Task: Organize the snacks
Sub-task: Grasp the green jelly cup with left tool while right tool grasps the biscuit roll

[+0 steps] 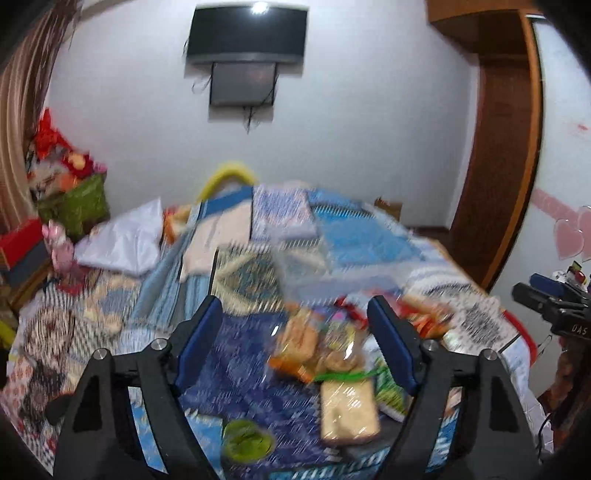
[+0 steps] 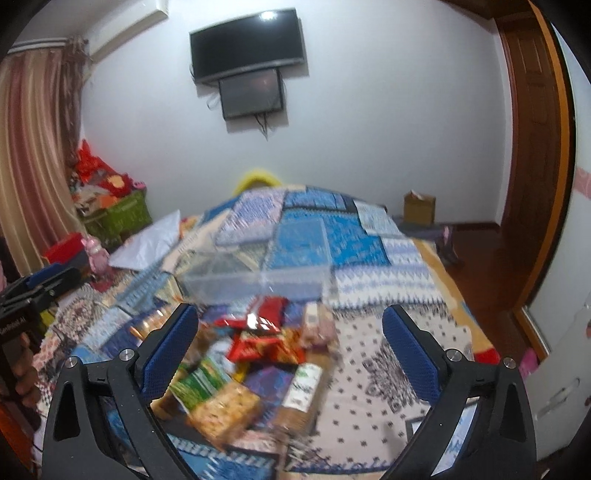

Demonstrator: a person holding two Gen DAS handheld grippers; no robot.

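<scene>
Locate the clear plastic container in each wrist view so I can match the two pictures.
Left wrist: clear plastic container sits centre, blurred, on the bed just beyond the snack pile.
Right wrist: it sits centre, just beyond the pile.
Shared landmark: the wall-mounted TV, top centre in both.

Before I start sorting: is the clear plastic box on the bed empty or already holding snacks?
Empty, as far as the blur allows: the clear plastic box shows only bedspread through its walls, while the snack pile lies outside it.
</scene>
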